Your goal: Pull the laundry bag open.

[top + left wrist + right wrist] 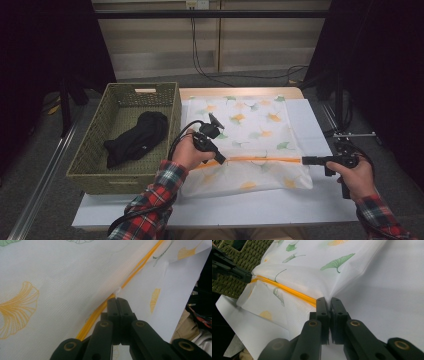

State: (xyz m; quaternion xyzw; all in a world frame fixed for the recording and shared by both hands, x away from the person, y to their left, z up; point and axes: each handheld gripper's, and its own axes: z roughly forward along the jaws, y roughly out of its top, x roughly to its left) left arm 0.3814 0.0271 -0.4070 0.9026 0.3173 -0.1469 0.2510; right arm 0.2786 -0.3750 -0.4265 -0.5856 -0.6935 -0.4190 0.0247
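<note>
The white mesh bag [250,145] printed with ginkgo leaves lies flat on the white-covered surface [260,207], just right of the woven basket [90,165], with its orange zipper [260,160] running across the near part. The left tongs [117,298] are pressed together on the small white zipper pull [118,290] at the bag's left end; the right tongs [329,301] pinch the fabric at the zipper's right end, holding it taut. Judging by that pairing, the zipper is about to be drawn along its track, so the work looks to be at an early stage: the grips are set, the run of the zipper is left. Whether the zipper is now open or shut is hard to make out, as its two orange lines lie close together. A black garment [135,137] lies in the basket, apart from the bag. Whether the bag holds anything cannot be seen.
</note>
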